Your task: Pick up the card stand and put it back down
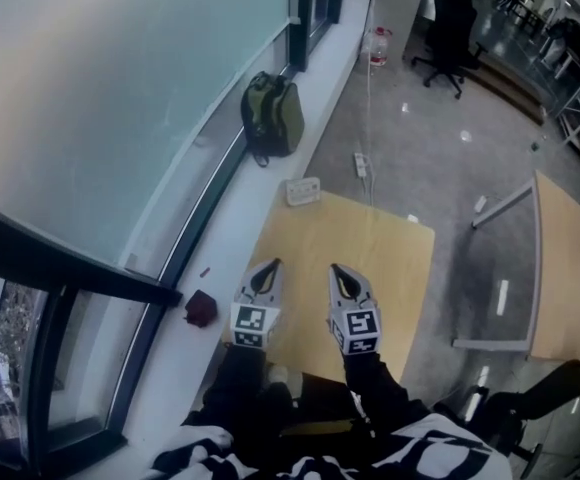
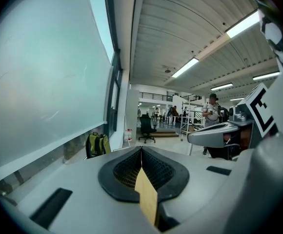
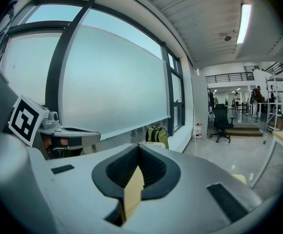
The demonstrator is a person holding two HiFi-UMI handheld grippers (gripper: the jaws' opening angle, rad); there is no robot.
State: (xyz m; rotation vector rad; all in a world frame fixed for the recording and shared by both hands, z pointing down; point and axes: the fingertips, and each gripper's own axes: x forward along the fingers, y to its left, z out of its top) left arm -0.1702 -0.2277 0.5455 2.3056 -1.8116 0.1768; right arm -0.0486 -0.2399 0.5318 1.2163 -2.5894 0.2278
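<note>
Left gripper (image 1: pixel 273 264) and right gripper (image 1: pixel 334 268) were side by side over near half of wooden tabletop (image 1: pixel 395 268), pointing away from person. Fingers of both were closed tip to tip, nothing held. Small white card stand (image 1: pixel 303 190) sat at far left corner of tabletop, well apart from both grippers. Green backpack (image 1: pixel 274 114) leaned against window ledge beyond it. Black office chair (image 1: pixel 448 23) stood far across floor.

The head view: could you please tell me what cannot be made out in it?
- Card stand: too small to show its print or shape.
- Dark red object on the sill: too small to identify.
- Right-hand table: cut off by the edge.
- Near table's front: hidden by the person's arms.
</note>
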